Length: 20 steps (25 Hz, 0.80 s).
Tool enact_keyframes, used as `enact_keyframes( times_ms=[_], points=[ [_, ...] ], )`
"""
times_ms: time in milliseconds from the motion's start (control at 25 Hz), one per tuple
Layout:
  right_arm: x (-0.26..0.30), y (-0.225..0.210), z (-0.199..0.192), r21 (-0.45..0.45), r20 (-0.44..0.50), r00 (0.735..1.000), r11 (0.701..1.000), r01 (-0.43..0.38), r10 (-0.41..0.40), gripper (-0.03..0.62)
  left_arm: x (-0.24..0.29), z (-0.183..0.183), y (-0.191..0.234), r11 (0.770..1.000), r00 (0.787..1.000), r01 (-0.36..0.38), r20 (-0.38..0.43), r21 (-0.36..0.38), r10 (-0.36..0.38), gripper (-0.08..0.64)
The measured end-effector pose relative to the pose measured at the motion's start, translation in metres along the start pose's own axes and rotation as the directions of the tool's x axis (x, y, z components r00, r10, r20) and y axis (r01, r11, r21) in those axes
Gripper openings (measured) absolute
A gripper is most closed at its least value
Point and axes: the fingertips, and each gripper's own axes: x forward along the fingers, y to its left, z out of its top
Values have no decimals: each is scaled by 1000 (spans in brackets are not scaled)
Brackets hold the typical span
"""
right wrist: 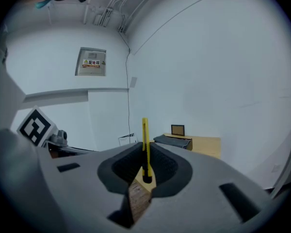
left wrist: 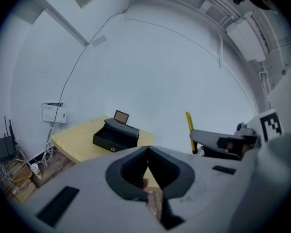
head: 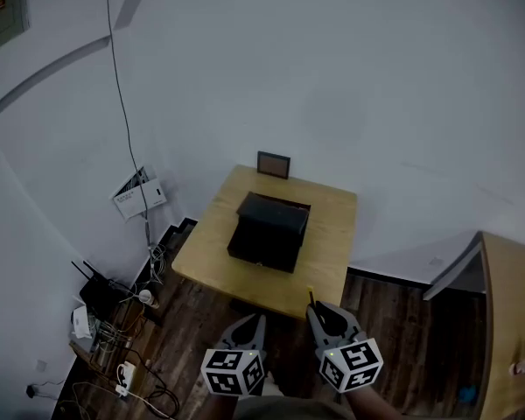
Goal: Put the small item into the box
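At the far left of the head view, a router (head: pixel 96 291) and tangled cables (head: pixel 127 379) lay on the floor. None of that clutter showed in the right gripper view. Further right stood the wooden table (head: pixel 328 256). On it sat the open black box (head: pixel 269 230) with its lid laid back on the far side. A small frame (head: pixel 274 164) leaned against the wall behind it.

The left gripper (head: pixel 245 331) hung just short of the table's near edge. Its own view showed the jaws of the left gripper (left wrist: pixel 148 150) brought together at the tips with nothing between them. That view also showed the box (left wrist: pixel 115 136) from the side.

To its right, the right gripper (head: pixel 324 315) was clamped on what looked like a yellow utility knife (head: pixel 311 297). From above, the knife was only a short sliver. The left gripper view showed it (left wrist: pixel 189 130) rising above the right gripper's jaws (left wrist: pixel 218 142). The right gripper view showed the pads of the right gripper (right wrist: pixel 145 155) pressed on the knife (right wrist: pixel 145 144).

The knife's long axis stood upright, crosswise to the jaws. Its dark end was down between the pads and its yellow end pointed up. It was well apart from the box (right wrist: pixel 172 141).
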Motion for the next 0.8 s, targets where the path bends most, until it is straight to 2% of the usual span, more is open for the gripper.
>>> enact_keyframes(
  times_ms=[240, 520, 800],
  points=[
    [44, -6, 8, 2, -3, 1000, 1000, 15, -15, 35, 28, 19, 36, 1000, 1000, -3, -3, -8, 3, 3],
    [75, -20, 8, 2, -29, 1000, 1000, 6, -6, 35, 47, 24, 60, 999, 999, -40, -17, -32, 39, 3],
    [113, -36, 13, -1, -47, 998, 999, -50, 49, 35, 67, 27, 75, 994, 995, -99, -29, -47, 97, 3]
  ],
)
